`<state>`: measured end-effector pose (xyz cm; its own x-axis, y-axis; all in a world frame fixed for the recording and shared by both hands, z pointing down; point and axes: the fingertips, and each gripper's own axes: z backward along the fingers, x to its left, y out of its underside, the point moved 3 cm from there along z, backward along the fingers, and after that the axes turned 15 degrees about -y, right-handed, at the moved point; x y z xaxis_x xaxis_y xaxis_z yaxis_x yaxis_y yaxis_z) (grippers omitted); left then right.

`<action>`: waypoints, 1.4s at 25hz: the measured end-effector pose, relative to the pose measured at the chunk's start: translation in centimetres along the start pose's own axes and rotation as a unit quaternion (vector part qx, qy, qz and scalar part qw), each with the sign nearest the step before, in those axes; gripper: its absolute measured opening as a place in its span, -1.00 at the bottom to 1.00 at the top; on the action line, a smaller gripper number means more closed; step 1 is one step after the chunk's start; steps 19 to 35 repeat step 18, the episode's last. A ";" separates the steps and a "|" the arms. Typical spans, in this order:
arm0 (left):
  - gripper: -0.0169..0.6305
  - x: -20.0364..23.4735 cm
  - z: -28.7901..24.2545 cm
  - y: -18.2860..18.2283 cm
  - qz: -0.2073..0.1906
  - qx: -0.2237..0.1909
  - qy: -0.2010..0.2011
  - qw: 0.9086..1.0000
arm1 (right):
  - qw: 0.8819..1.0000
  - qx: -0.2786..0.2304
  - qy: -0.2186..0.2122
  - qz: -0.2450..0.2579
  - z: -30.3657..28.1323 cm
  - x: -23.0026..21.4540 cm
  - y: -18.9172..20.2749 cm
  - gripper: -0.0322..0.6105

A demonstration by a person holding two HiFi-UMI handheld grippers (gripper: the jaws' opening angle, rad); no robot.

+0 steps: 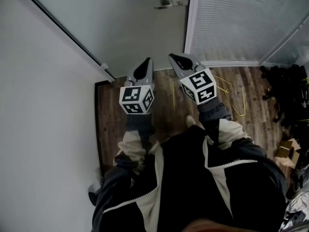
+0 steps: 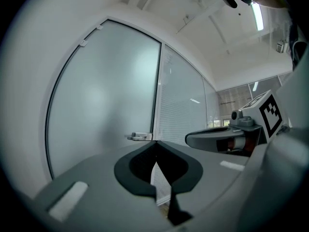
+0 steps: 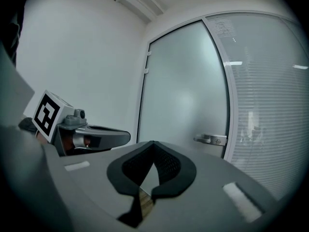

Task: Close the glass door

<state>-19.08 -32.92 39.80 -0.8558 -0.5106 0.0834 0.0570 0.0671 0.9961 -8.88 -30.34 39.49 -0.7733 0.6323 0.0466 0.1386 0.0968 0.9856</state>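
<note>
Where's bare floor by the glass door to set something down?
Bare wood floor runs between the white wall and the left gripper. The right is crowded: yellow wire frame, black clutter, cardboard boxes.

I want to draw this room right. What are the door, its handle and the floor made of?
The door looks like frosted glass: pale, smooth, milky. Its handle seems to be metal, silvery with a dull shine. The floor looks like wood planks, brown and grained, possibly laminate.
</note>
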 end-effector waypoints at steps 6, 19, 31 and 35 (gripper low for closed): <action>-0.91 1.3 1.8 -0.3 0.001 -0.004 -0.006 1.000 | 1.000 0.001 0.001 0.004 -0.5 2.2 -0.5 -0.90; -0.91 1.9 3.3 -0.2 -0.003 0.005 -0.015 1.000 | 1.000 0.008 -0.022 -0.005 -1.6 3.9 -0.2 -0.90; -0.91 1.9 3.3 -0.2 -0.003 0.005 -0.015 1.000 | 1.000 0.008 -0.022 -0.005 -1.6 3.9 -0.2 -0.90; -0.91 1.9 3.3 -0.2 -0.003 0.005 -0.015 1.000 | 1.000 0.008 -0.022 -0.005 -1.6 3.9 -0.2 -0.90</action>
